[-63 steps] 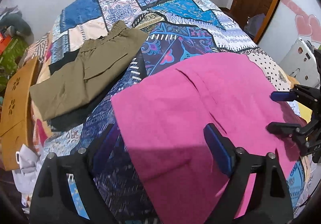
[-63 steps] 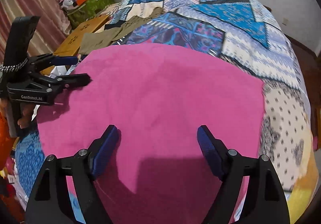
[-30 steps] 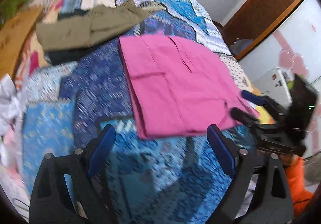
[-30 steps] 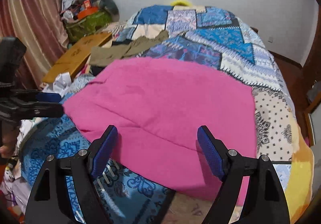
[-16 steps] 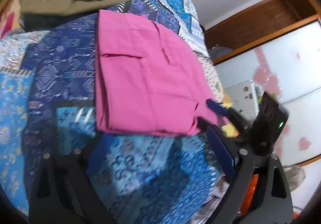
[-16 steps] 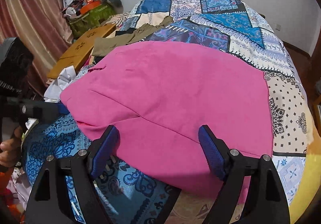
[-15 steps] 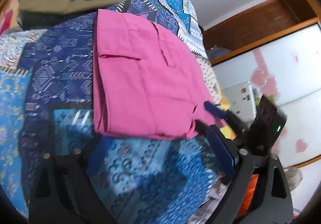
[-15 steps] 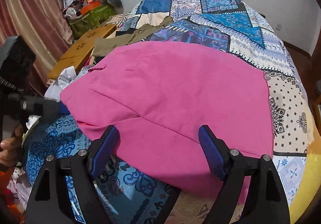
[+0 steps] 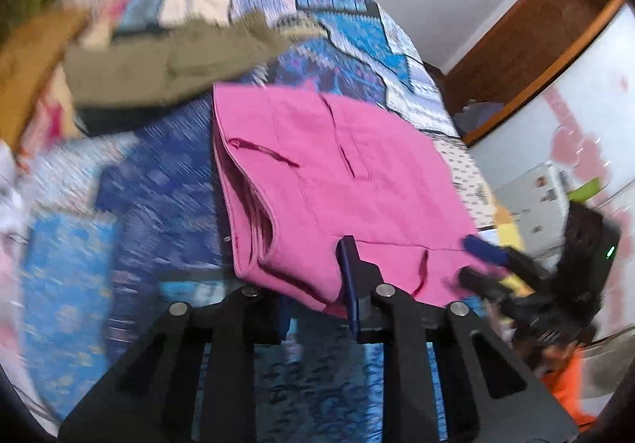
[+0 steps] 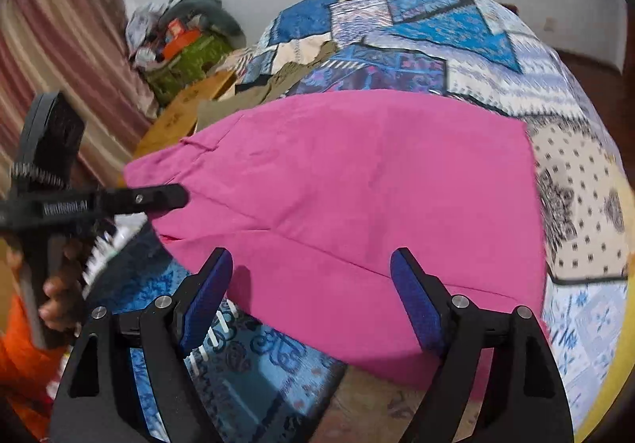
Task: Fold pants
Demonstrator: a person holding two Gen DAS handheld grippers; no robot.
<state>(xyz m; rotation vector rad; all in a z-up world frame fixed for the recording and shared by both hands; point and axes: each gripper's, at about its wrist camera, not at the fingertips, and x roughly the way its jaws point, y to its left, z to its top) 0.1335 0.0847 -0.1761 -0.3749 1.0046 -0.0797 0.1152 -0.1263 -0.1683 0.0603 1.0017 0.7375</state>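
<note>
Left wrist view shows my left gripper (image 9: 317,284) with its jaws just drawn in, clenched on the near hem of the pink pants (image 9: 337,181), cloth bunched between the pads. The pants lie folded flat on the bed (image 9: 158,173) at its near edge, on the patchwork bedspread, pocket slits facing up. Olive pants (image 9: 158,66) sit folded farther back toward the bed's left edge, just clear of the pink pair's far corner; that part is blurred.

From the right wrist view, my right gripper (image 10: 309,284) stands released, jaws wide apart over the pink pants' near edge, the pads not pressing the cloth. At left, the left gripper's fingers (image 10: 158,199) meet the pants' left corner, and a hand (image 10: 59,292) with an orange sleeve holds its grip.
</note>
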